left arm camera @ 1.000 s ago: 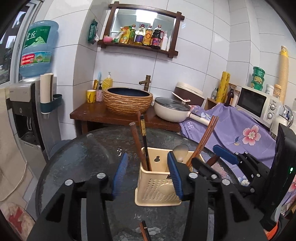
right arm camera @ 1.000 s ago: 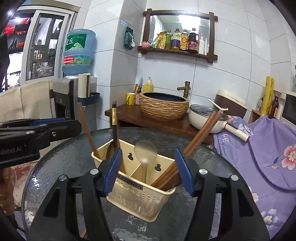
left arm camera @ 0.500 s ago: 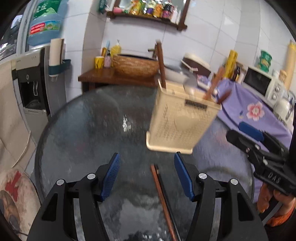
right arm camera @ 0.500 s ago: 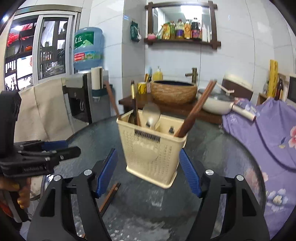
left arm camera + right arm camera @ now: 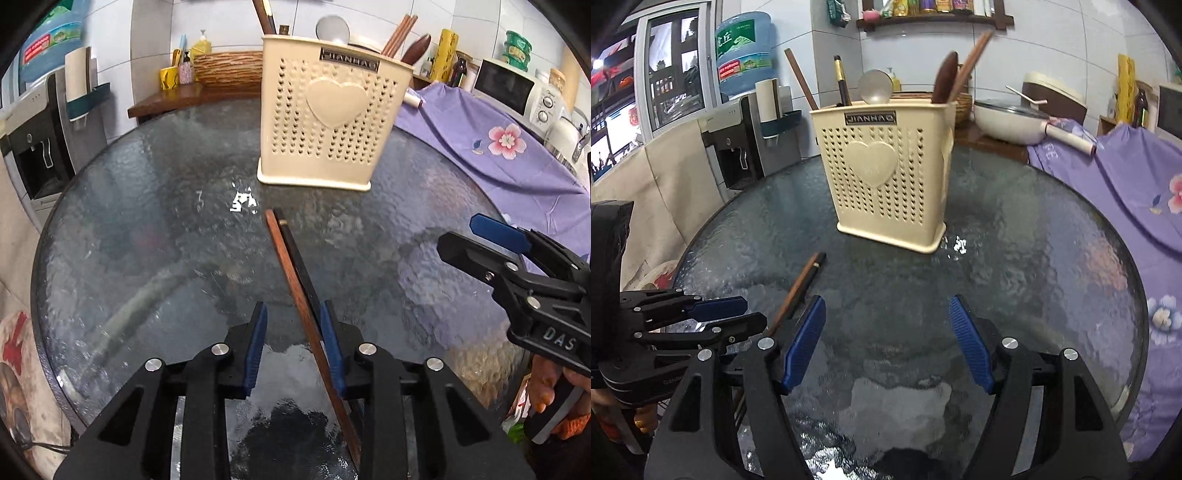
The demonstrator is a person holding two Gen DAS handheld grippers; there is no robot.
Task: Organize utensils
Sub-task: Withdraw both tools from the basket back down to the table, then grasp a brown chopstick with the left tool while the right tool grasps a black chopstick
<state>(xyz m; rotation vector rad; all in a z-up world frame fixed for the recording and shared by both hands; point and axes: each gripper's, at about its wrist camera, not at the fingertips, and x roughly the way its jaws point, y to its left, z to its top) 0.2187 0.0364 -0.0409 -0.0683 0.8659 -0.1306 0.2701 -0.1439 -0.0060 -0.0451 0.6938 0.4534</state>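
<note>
A cream plastic utensil holder (image 5: 327,114), perforated with small hearts and bearing one raised heart, stands upright on the round textured glass table (image 5: 129,221). It holds upright chopsticks, a metal spoon (image 5: 875,88) and a dark wooden spoon (image 5: 946,76). Just in front of the holder two chopsticks (image 5: 295,273), one brown and one black, lie side by side on the glass. The left gripper (image 5: 295,343) hangs low over them, jaws partly open around their near ends, not pinching. The right gripper (image 5: 888,339) hovers wide open and empty, in front of the holder.
</note>
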